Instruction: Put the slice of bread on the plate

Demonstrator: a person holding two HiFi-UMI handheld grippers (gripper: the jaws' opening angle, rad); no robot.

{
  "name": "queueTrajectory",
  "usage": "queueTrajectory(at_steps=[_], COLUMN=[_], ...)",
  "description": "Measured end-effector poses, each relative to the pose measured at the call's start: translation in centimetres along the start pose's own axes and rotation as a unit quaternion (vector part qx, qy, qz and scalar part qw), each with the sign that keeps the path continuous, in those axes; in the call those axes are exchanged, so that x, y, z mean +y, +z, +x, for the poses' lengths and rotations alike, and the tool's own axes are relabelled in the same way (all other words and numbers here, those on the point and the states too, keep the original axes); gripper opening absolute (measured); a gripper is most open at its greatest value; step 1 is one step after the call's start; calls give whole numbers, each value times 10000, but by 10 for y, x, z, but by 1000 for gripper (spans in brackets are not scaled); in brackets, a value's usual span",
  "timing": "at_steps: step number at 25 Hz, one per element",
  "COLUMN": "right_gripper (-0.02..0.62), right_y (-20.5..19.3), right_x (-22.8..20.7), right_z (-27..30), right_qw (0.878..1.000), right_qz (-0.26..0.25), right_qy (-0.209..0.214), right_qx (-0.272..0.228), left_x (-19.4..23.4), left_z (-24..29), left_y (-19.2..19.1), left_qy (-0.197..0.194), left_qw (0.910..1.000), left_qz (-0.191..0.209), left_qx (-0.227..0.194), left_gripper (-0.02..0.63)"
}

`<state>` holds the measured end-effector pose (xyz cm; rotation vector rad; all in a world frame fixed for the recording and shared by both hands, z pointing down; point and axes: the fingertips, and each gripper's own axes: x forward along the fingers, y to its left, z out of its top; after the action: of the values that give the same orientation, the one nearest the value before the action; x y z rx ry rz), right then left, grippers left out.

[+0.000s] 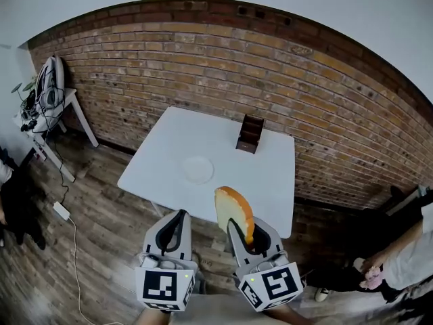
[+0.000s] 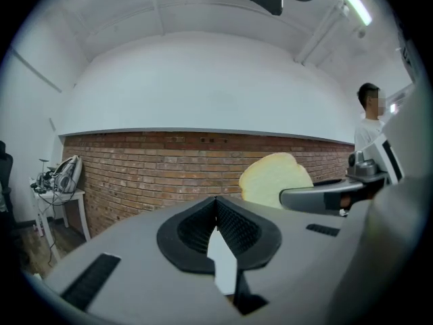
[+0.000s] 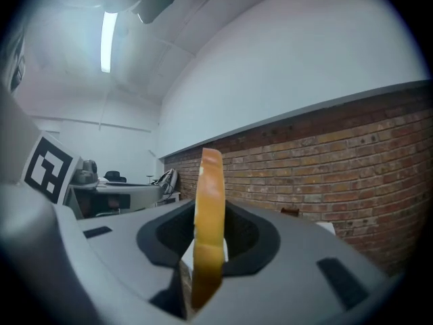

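Bread slice (image 1: 233, 207) base hidden within right tool (image 1: 247, 231).

White square bench (image 1: 270, 175) on a wooden plank floor (image 1: 101, 249), beside a red brick wall (image 1: 203, 66). Near the middle, a round white plate (image 1: 198, 169). Beyond the plate, to its right, an upright dark brown wooden holder (image 1: 249, 133).

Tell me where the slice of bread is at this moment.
In the head view, the pale, brown-crusted slice of bread stands upright in the right gripper, near the white table's front edge.
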<state>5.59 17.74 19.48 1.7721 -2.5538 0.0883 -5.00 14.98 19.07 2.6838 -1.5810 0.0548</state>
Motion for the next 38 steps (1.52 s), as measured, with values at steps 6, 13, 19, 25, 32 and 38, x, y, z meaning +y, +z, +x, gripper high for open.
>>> queueTrajectory(at_steps=[6,13,19,25,32,38], right_gripper=[98,98,98,98,98,98], right_y=[-2,2,4,7,11,6], right_x=[-21,-46,-59,-72,-90,-94], right_z=[73,142,184,208,225,237], right_qw=[9995,9989,9984,9981,9983,9986], right_qz=[63,29,-25,-70,-120,-55], right_qy=[-162,-375,-491,-558,-473,-300], right_qx=[251,290,271,267,323,432], left_x=[43,79,103,111,112,123], left_z=[65,129,169,195,214,221], left_y=[-5,-3,-2,-4,-3,-4], left_qy=[-175,-387,-495,-527,-406,-208], left_qw=[9996,9989,9984,9981,9984,9992], left_qz=[-78,21,13,-68,-164,-18], left_qx=[230,256,287,308,346,340], left_gripper=[11,11,11,11,11,11])
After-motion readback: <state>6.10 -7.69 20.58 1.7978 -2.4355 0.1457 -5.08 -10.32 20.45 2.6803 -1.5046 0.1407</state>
